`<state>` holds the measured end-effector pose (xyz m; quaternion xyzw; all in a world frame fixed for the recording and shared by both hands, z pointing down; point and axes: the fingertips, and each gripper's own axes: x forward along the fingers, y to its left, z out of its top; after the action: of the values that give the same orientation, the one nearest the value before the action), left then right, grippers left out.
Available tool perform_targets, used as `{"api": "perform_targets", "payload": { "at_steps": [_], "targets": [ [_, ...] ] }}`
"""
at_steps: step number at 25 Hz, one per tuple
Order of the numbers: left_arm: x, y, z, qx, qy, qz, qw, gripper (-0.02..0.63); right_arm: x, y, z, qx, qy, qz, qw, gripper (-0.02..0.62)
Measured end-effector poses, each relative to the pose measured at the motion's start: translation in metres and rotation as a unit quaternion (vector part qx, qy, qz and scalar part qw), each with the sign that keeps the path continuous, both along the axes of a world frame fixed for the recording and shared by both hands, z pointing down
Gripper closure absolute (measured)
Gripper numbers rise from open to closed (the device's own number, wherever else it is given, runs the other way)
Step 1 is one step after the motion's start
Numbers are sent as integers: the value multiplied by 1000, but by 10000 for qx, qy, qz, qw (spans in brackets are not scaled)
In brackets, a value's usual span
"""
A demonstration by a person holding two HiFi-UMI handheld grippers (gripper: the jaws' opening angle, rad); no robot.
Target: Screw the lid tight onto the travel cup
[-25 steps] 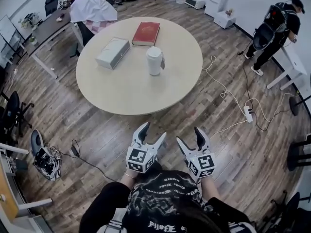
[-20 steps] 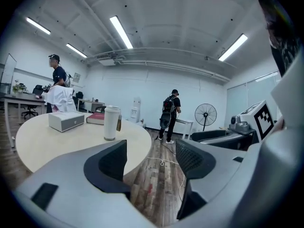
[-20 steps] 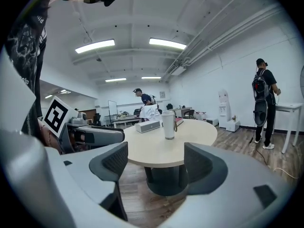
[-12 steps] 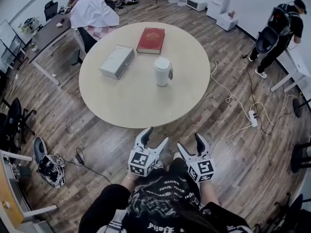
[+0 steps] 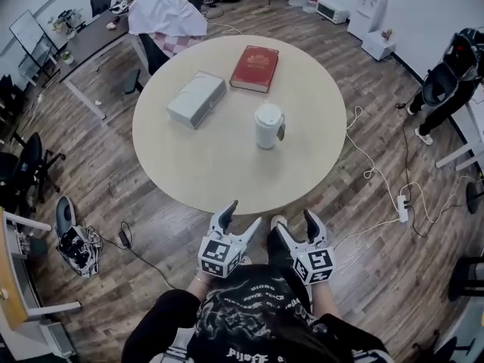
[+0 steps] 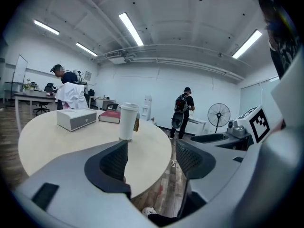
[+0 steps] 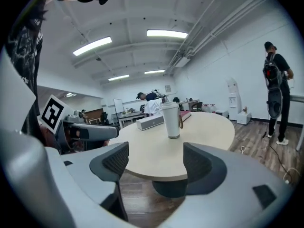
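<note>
Table (image 5: 189, 174): You stood at the near edge of the round top. Both grippers were short of its rim, above the floor.
Grey box (image 5: 197, 98): It lay on the far left part of the top, well apart from the cup. It had no part in the task.
Left gripper (image 5: 243, 212): You held it with the jaws spread and nothing between the pads. It pointed toward the table, well apart from the cup.
Red book (image 5: 254, 57): It lay at the far edge, behind the cup and clear of it.
Travel cup (image 5: 268, 131): It stood upright on the table, right of centre, with neither gripper touching it.
Lid (image 5: 268, 114): It sat on top of the cup and looked level in all three views. No view showed whether the thread was engaged or already tight.
Right gripper (image 5: 295, 216): You held it released as well, with nothing between the jaws. The cup showed beyond the gap, well apart.
Done: By judgement, only the lid's placement on the cup.
Remaining: By judgement, the whole fastening. You had yet to close in on the cup, steady its body with one gripper, clamp the lid with the other, and turn the lid until it seated.
</note>
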<state>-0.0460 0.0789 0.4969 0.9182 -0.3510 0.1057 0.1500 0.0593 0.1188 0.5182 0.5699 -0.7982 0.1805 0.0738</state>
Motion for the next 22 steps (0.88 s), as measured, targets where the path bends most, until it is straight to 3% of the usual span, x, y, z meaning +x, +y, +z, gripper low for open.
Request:
{"api": "perform_targets", "payload": {
  "at_steps": [6, 12, 22],
  "targets": [
    [17, -58, 2, -60, -204, -331, 9992, 273, 24, -71, 0, -77, -22, -380, 9992, 247],
    [45, -115, 4, -119, -159, -762, 9969, 273, 55, -145, -4, -7, -54, -796, 9968, 247],
    [59, -183, 14, -115, -279, -1552, 9874, 273, 93, -217, -9, 58, -95, -1390, 9902, 247]
  ]
}}
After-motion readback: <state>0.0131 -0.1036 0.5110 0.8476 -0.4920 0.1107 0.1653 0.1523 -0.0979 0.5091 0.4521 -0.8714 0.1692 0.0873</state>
